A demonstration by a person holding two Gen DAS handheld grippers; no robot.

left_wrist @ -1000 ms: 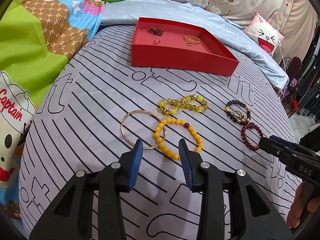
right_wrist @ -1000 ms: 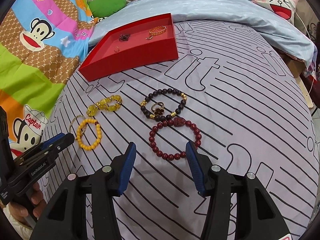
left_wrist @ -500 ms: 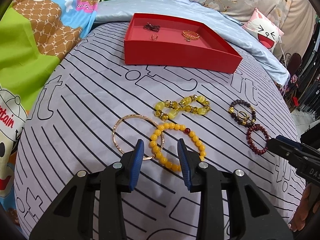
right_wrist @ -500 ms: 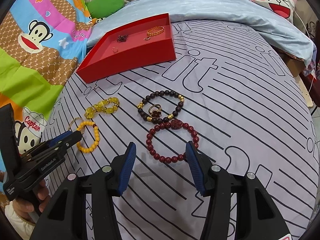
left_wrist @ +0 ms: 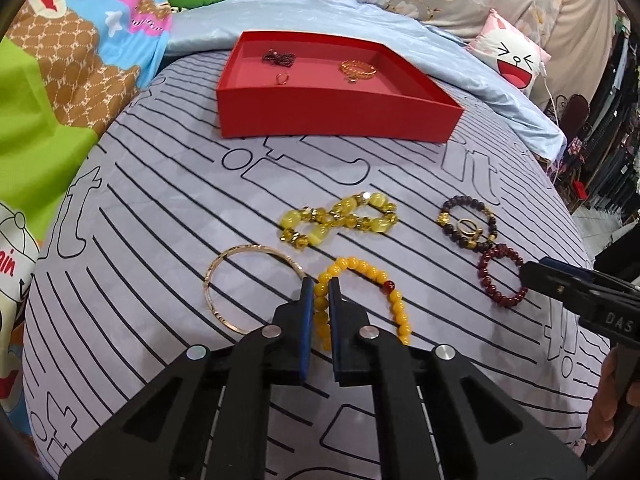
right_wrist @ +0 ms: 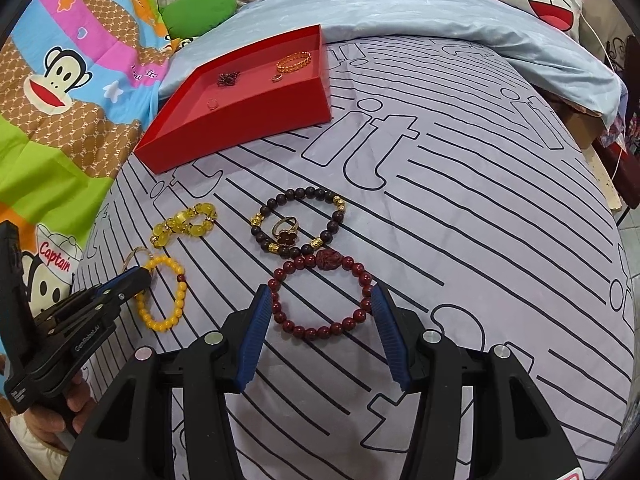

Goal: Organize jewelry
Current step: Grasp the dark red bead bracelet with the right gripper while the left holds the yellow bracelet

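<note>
My left gripper (left_wrist: 319, 292) is shut on the left side of the orange bead bracelet (left_wrist: 394, 304), which lies on the striped sheet; it also shows in the right wrist view (right_wrist: 164, 300). My right gripper (right_wrist: 318, 308) is open, its fingers either side of the dark red bead bracelet (right_wrist: 320, 296), seen too in the left wrist view (left_wrist: 500, 280). A thin gold bangle (left_wrist: 224, 280), a yellow stone bracelet (left_wrist: 340, 222), and a dark bead bracelet (right_wrist: 300, 220) with a flower ring (right_wrist: 286, 232) inside it lie nearby. The red tray (left_wrist: 336, 112) at the back holds small jewelry pieces.
The striped grey sheet (right_wrist: 480, 220) covers a rounded bed. A cartoon monkey blanket (right_wrist: 60, 80) lies to the left, a light blue quilt (right_wrist: 400, 12) and a white face pillow (left_wrist: 512, 60) behind the tray. Clothes racks and floor (left_wrist: 600, 200) are at the right edge.
My left gripper moved forward and closed on the orange bead bracelet. My right gripper moved forward, its open fingers now flanking the dark red bracelet.
</note>
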